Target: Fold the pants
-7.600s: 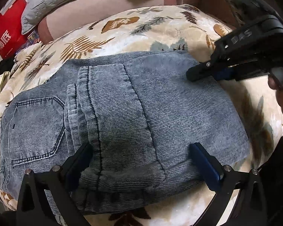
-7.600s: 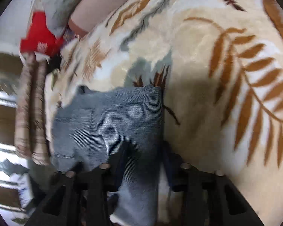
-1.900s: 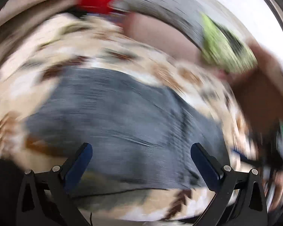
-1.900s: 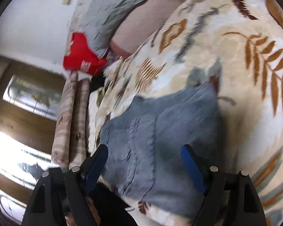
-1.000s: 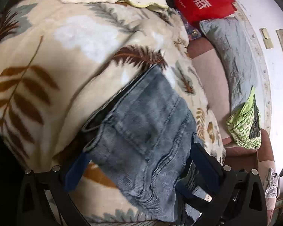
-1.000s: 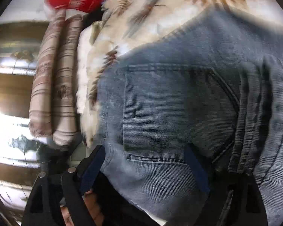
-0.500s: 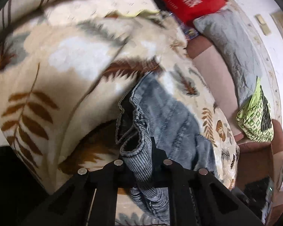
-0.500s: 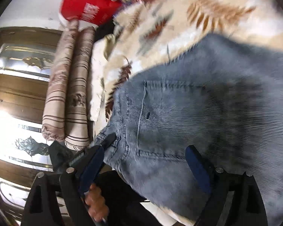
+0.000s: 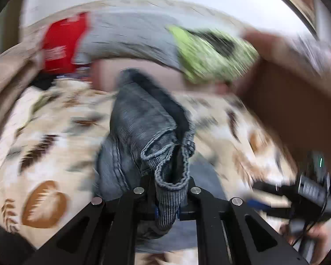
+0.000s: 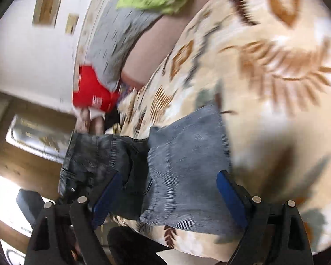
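A home living room: leaf-print blanket [image 10: 275,88] over a sofa, grey cushion [image 9: 132,37], wooden glazed door [image 10: 22,154].

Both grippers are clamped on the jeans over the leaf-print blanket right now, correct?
Not quite. Only the left gripper is clamped on the jeans; its wrist view shows the jaws shut on a bunched edge. The right wrist view shows the right gripper with jaws open over the jeans, above the leaf-print blanket.

Both views smear with motion blur (worst toward the curved fisheye edges); bright window [image 10: 2,198] glare far left.
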Motion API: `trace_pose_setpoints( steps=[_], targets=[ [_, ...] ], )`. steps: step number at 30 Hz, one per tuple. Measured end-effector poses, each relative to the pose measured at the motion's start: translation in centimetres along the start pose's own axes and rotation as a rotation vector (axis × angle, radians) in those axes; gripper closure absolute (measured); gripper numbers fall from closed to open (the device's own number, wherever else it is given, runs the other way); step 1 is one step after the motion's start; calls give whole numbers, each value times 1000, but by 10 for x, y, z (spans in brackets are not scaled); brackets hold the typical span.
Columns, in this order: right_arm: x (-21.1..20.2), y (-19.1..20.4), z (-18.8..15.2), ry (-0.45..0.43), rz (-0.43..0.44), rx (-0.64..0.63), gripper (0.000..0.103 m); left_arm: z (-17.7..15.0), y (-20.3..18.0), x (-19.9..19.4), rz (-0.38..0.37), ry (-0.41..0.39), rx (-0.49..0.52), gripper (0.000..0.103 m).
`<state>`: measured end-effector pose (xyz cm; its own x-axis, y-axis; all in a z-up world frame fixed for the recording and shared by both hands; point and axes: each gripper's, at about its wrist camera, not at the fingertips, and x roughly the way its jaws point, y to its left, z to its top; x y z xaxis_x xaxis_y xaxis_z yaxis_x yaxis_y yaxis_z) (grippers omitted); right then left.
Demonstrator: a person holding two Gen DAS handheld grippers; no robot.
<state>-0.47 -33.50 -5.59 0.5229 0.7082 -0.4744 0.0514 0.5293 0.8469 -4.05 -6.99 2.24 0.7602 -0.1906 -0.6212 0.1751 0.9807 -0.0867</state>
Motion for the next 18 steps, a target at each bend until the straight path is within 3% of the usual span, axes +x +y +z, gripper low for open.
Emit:
trace_pose_setpoints(
  steps=[3,5,7,10,11,13,15,17,18],
  targets=[
    [-22,-21,0,-49,6,51,13,-34,-52,56,-70,196,149,86],
    [-28,-30,0,-62,4,79,13,-62,-69,96,-109,406,227,83],
    [-30,-35,0,-61,-6,88,13,-62,-65,89,-136,381,230,79],
    [-29,-35,0,-50,-12,87,13,-37,-38,53,-279,350,137,43],
    [-29,-34,0,-48,-9,86,13,-30,-29,38,-293,310,112,31],
    [-26,-27,-3,-32,5,66,13,-17,-4,4,-274,171,70,23],
    [-20,-19,-12,5,17,51,13,-7,32,-17,-196,59,22,15],
    [-12,-17,-21,46,38,68,13,-5,71,-15,-55,33,-46,15],
    [-7,-17,-26,69,42,85,13,-6,82,-9,-22,54,-67,15]
  ],
)
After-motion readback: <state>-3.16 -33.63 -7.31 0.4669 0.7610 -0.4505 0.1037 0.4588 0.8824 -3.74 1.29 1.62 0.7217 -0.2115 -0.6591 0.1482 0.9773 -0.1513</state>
